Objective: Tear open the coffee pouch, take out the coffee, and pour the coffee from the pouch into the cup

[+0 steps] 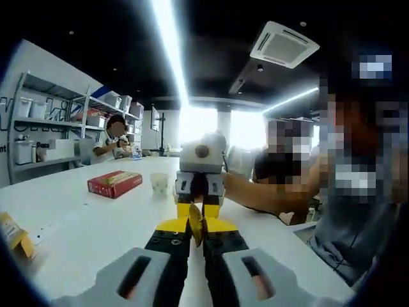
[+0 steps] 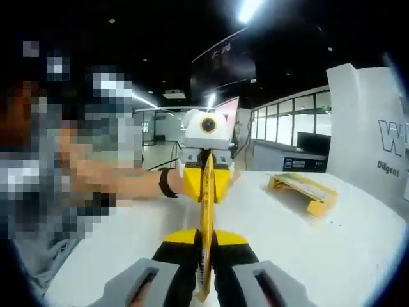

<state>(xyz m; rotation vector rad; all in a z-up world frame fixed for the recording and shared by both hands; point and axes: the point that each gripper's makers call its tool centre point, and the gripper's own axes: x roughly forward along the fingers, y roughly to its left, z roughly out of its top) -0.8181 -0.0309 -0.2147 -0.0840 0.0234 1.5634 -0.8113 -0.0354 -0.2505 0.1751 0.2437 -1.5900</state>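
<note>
Here both tongs, left (image 1: 197, 231) and right (image 2: 204, 256), clamp the yellow pouch (image 2: 206, 211) edge-on at frame centre above the table (image 2: 332, 249); uneven pulling could spill coffee short of the cup (image 1: 159, 183).

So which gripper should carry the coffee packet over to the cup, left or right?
Probably the left. Both grippers, left and right, pinch the yellow coffee pouch edge-on between them, so neither grips better. But the small cup shows ahead in the left gripper view, beside the red box.
</note>
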